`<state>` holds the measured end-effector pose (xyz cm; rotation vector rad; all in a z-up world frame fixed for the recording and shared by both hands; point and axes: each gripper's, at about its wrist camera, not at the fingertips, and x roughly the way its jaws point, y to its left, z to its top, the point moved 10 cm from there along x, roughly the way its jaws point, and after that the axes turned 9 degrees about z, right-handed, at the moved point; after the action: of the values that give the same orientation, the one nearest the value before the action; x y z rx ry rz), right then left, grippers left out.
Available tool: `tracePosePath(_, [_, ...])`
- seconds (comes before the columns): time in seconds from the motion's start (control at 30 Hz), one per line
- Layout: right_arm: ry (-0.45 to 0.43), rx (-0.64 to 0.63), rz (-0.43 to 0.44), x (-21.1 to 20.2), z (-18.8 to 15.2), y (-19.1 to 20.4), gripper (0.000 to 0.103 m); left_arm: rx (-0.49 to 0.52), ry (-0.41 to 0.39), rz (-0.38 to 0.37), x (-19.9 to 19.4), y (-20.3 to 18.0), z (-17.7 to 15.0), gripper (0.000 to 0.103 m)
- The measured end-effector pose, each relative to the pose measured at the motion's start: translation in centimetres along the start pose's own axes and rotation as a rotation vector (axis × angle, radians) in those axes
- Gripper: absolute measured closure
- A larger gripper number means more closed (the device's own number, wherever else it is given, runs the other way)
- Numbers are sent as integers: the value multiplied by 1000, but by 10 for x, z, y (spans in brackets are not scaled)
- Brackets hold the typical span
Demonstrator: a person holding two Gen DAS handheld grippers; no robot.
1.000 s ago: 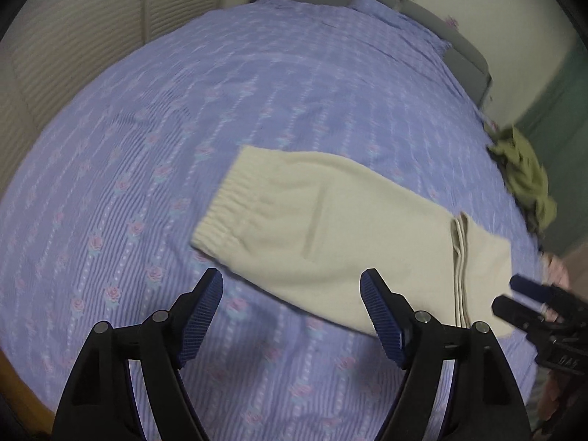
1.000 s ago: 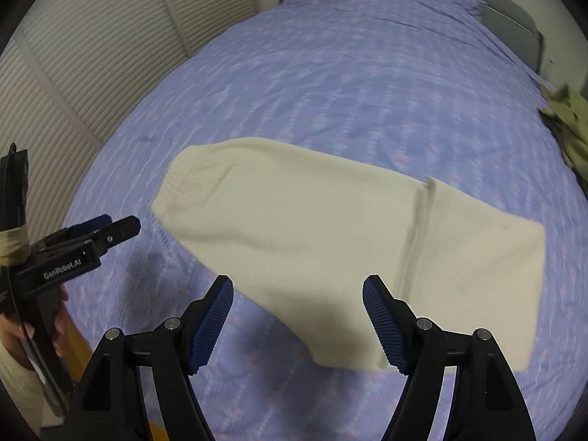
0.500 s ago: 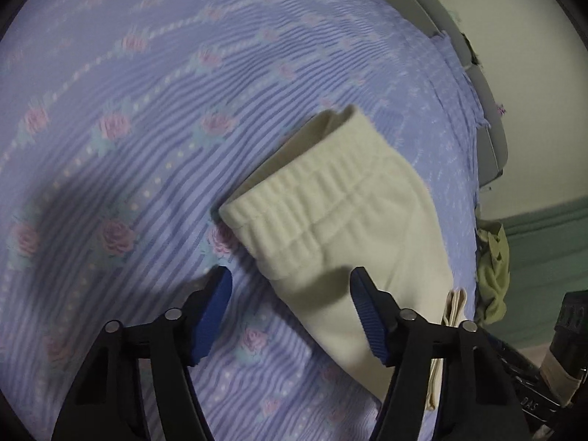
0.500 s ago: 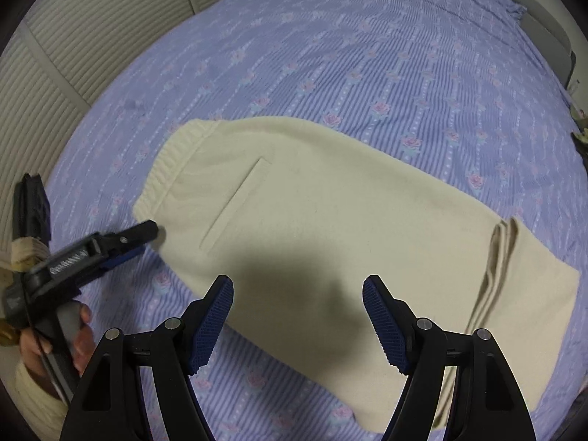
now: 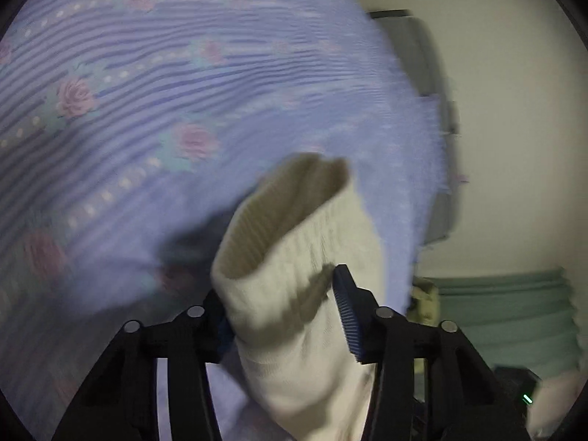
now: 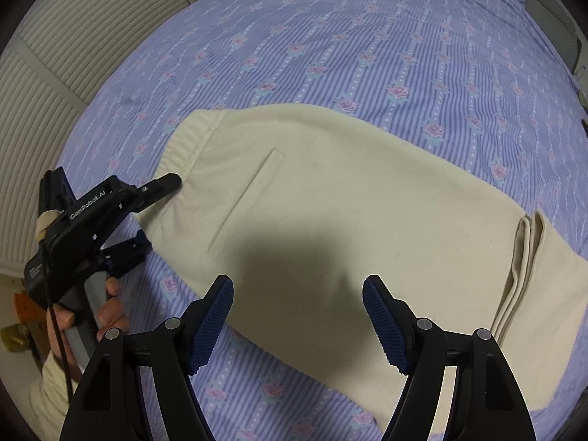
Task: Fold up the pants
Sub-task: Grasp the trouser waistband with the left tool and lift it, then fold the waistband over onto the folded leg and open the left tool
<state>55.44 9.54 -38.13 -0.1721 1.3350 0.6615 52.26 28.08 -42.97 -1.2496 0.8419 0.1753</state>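
— Lavender bedding with pink roses covers the bed (image 6: 367,36), and our cream pants (image 6: 330,220) lie flat across it, already doubled lengthwise, hems stacked at the right end.

— Where are our tools?

— Our left tool (image 5: 281,316) has the waistband (image 5: 294,257) corner between its fingers. From the right wrist view one finger lies on top of the fabric and the other beneath, but we can't tell whether the bite has closed. Our right tool (image 6: 297,316) hovers spread wide over the near edge of the pants, gripping nothing.

— So how do we do this fold well?

— We judge the left should pinch every layer of the elastic, not only the top one — otherwise the lower layer slides. Then we'd have the right take the matching near corner, so both corners travel level toward the hems and the crease lands square.
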Motion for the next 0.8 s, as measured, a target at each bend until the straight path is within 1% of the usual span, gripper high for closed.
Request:
tracePosePath(0.03, [-2, -2, 3, -2, -2, -1, 29, 22, -6, -25, -3, -5, -2, 58])
tracePosePath(0.07, [-3, -2, 4, -2, -2, -1, 29, 38, -1, -10, -1, -7, -2, 58])
tracePosePath(0.13, [-3, 7, 1, -3, -3, -5, 29, 30, 9, 74, 11, 2, 5, 56])
tracePosePath(0.17, [-4, 15, -2, -3, -3, -7, 29, 19, 16, 102, 18, 5, 8, 52])
tracePosePath(0.23, [-5, 40, -11, 0, -1, -11, 28, 4, 48, 144, 36, 12, 9, 50])
tracePosePath(0.3, [-6, 57, -11, 0, -1, -13, 29, 18, 51, 186, 40, 13, 9, 55])
tracePosePath(0.33, [-8, 57, -14, -2, -2, -14, 29, 40, 49, 201, 38, 8, 8, 66])
tracePosePath(0.37, [-15, 55, -17, -4, -2, -15, 29, 86, 39, 215, 31, -1, 6, 75])
tracePosePath(0.43, [-35, 62, -15, -12, -1, -21, 29, 213, -1, 230, 16, -29, 3, 79])
tracePosePath(0.5, [-55, 86, 0, -22, -1, -28, 29, 339, -40, 257, -2, -61, -5, 79])
tracePosePath(0.57, [-90, 116, 16, -40, -2, -40, 29, 424, -71, 295, -12, -90, -9, 80])
tracePosePath(0.6, [-107, 123, 17, -50, -3, -46, 29, 490, -96, 333, -19, -111, -16, 80])
tracePosePath(0.67, [-155, 139, 9, -75, -4, -61, 29, 568, -136, 367, -29, -135, -26, 80])
tracePosePath(0.73, [-198, 154, 1, -101, -6, -76, 29, 668, -189, 385, -38, -169, -44, 80])
tracePosePath(0.8, [-239, 165, -13, -126, -10, -94, 29, 769, -233, 398, -46, -204, -71, 80])
